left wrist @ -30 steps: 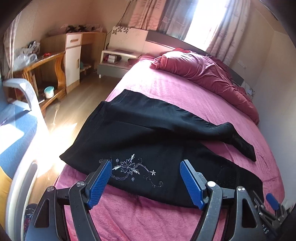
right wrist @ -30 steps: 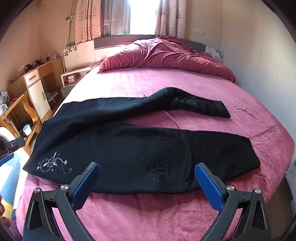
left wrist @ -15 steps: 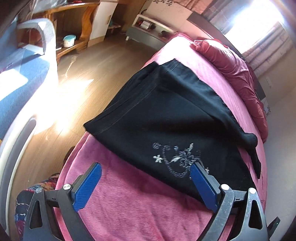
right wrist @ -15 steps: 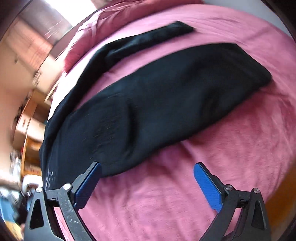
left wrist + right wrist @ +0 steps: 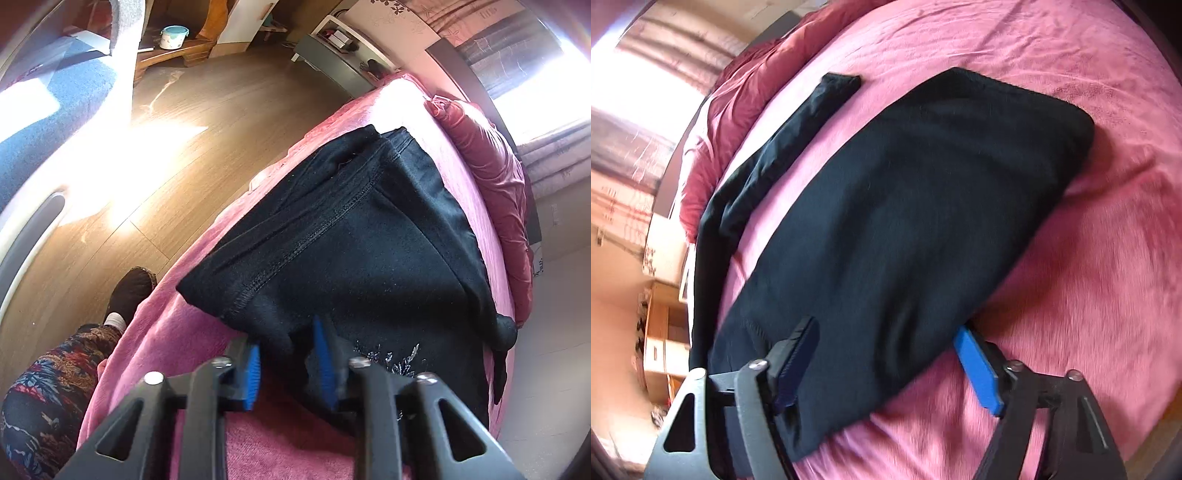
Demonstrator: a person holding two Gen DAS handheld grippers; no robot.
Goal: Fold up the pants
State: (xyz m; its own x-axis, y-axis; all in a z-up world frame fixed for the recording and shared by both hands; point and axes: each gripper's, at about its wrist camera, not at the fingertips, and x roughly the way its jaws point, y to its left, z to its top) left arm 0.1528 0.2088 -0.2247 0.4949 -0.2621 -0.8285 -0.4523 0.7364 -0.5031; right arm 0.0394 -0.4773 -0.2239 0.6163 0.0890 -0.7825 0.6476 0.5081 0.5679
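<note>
Black pants (image 5: pixel 369 236) lie spread across a pink bedspread (image 5: pixel 177 332), waistband end toward the side of the bed that borders the wooden floor (image 5: pixel 221 110), legs running away across the mattress. In the left wrist view the left gripper (image 5: pixel 290 363) has its blue pads (image 5: pixel 253 373) drawn close together, having just closed, with a bunched fold of the black cloth near the waistband corner pinched between them; a pale embroidered flourish (image 5: pixel 391 360) on the fabric sits just to the right of the jaws. A stitched seam (image 5: pixel 314 232) runs up the cloth away from the grip. At the lower left of that view a leg in patterned fabric (image 5: pixel 48 387) and a dark slipper (image 5: pixel 131 293) stand on the floor beside the bed. A crumpled maroon duvet (image 5: pixel 495 177) lies along the far end of the bed. In the right wrist view the right gripper (image 5: pixel 886 363) straddles the near edge of one pant leg (image 5: pixel 905 206): its jaws have been closing and now stand at a middling width, the left pad (image 5: pixel 796 363) over the black cloth and the right blue pad (image 5: pixel 979 373) at the fabric's edge where it meets the bedspread, with the cloth between them; whether the pads already press on it is unclear. The other pant leg (image 5: pixel 798 122) stretches off separately toward the duvet, well apart from the nearer one at its cuff end. This view is somewhat blurred.
</note>
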